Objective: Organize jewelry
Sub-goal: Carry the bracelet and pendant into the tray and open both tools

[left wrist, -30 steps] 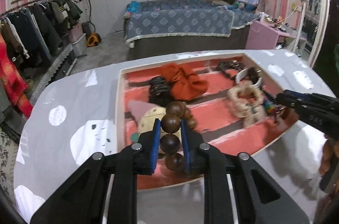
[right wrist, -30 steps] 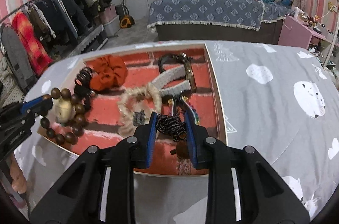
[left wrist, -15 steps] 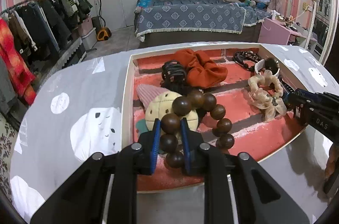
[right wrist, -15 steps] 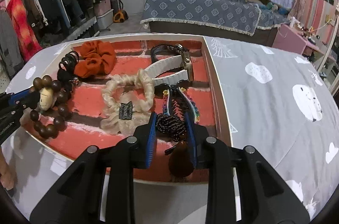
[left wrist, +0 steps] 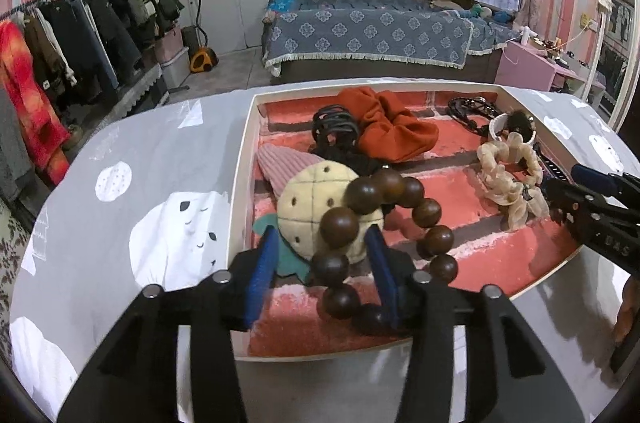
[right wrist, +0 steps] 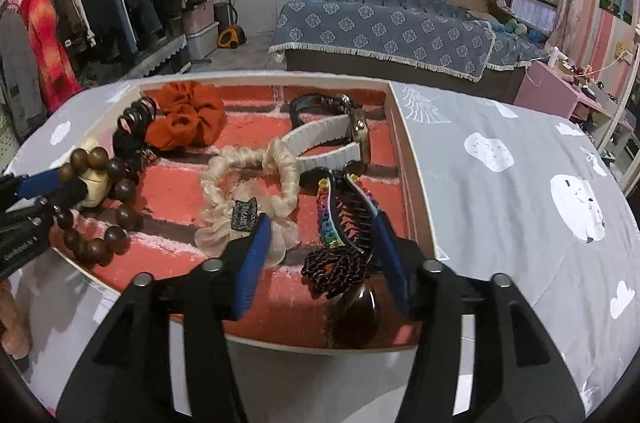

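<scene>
Table (right wrist: 500,207) under grey cloth printed with white shapes.
Bearing one shallow white-walled tray (left wrist: 241,183) with a red brick-pattern floor, set directly on the cloth, reaching almost to the near edge. Cloth (left wrist: 160,191) showing bare to the left and right of the tray.

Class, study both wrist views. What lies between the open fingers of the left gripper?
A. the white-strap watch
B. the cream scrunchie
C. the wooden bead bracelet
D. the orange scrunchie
C: the left gripper stands open, and the wooden bead bracelet lies between its blue pads, inside the tray.
</scene>
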Available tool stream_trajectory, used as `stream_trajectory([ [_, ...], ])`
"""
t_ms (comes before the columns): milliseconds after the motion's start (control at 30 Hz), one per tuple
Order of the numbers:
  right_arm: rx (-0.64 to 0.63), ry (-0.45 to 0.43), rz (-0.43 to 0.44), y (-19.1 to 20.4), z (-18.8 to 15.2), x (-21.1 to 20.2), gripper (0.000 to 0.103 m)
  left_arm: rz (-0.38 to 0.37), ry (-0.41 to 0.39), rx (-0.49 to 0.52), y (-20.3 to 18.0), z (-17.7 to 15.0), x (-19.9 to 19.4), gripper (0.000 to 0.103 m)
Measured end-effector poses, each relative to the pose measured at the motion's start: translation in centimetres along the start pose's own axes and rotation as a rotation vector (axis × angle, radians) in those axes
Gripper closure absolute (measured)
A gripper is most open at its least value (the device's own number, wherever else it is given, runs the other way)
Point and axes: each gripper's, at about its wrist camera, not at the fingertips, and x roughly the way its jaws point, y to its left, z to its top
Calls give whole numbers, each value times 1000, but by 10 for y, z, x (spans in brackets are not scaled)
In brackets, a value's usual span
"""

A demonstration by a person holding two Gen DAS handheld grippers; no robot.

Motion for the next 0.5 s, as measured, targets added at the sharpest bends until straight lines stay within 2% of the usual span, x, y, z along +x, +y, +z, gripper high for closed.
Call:
stream_trajectory([
  [33,6,-15,7,-1,2,-6,40,0,0,-4,1,1,-2,57],
  [100,19,-42,15,-4,5,-17,26,-3,5,-13,1,2,-8,57],
  [133,22,-52,15,-5,6,-22,23,-7,3,-14,0,3,-13,55],
  [267,37,-92,4,-9,12,-47,8,11,-62,5,-3,6,-46,31],
  [333,39,-109,-6,-8,13,-61,5,5,-79,13,-5,7,-60,30],
  [433,30,-138,-8,-4,8,-84,4,-24,-104,14,-6,5,-85,20],
  [500,17,-149,-12,2,3,-99,4,-33,-123,6,-5,1,-101,17],
])
